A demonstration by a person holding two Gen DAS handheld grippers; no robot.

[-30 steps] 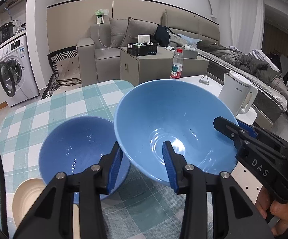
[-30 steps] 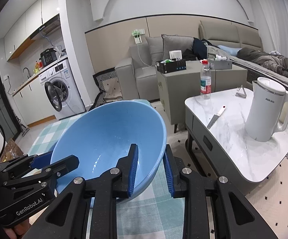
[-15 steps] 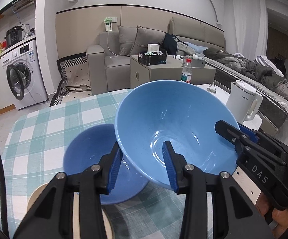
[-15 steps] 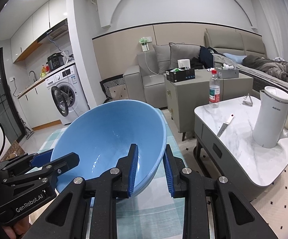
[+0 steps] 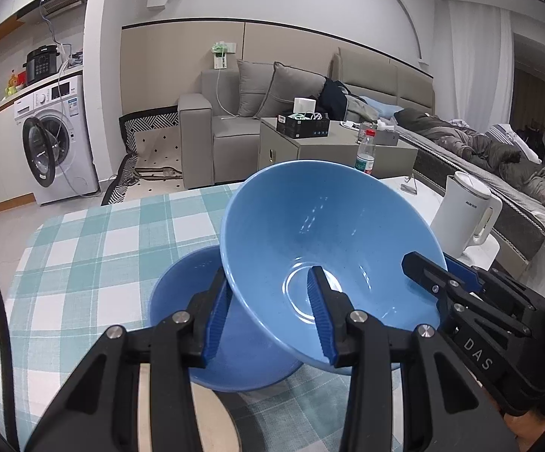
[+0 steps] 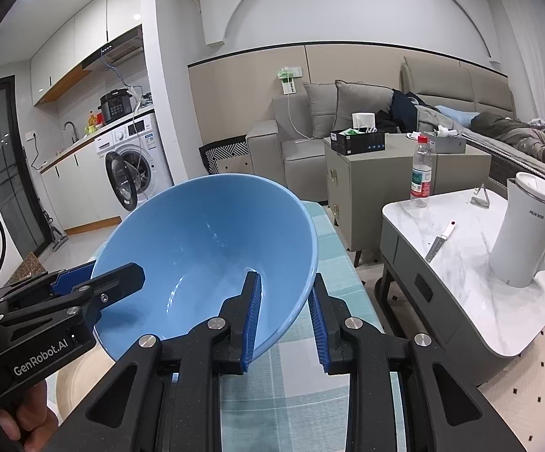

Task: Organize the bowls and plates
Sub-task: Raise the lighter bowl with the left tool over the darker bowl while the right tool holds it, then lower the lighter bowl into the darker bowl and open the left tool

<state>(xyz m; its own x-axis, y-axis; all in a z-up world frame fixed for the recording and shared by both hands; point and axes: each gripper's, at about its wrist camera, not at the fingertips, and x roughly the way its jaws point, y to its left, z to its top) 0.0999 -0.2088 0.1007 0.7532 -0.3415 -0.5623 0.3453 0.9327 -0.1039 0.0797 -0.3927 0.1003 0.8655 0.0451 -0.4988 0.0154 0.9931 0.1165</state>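
Both grippers hold one large light-blue bowl (image 5: 329,233) by its rim, tilted, above the checked table. My left gripper (image 5: 268,316) is shut on its near-left rim; my right gripper (image 6: 283,320) is shut on its right rim, and the bowl (image 6: 204,256) fills that view's centre. The right gripper also shows in the left wrist view (image 5: 460,293), the left gripper in the right wrist view (image 6: 95,286). A darker blue bowl (image 5: 182,293) sits on the table below and left of the held bowl. A cream plate (image 5: 156,410) lies nearer, partly hidden.
The green-white checked tablecloth (image 5: 95,241) covers the table. To the right stands a marble side table (image 6: 472,248) with a white kettle (image 6: 528,233), a knife (image 6: 440,241) and a water bottle (image 6: 421,177). A sofa and a washing machine stand beyond.
The held bowl has risen with both grippers. The dark blue bowl on the table now lies closer beneath the held bowl, partly covered by it.
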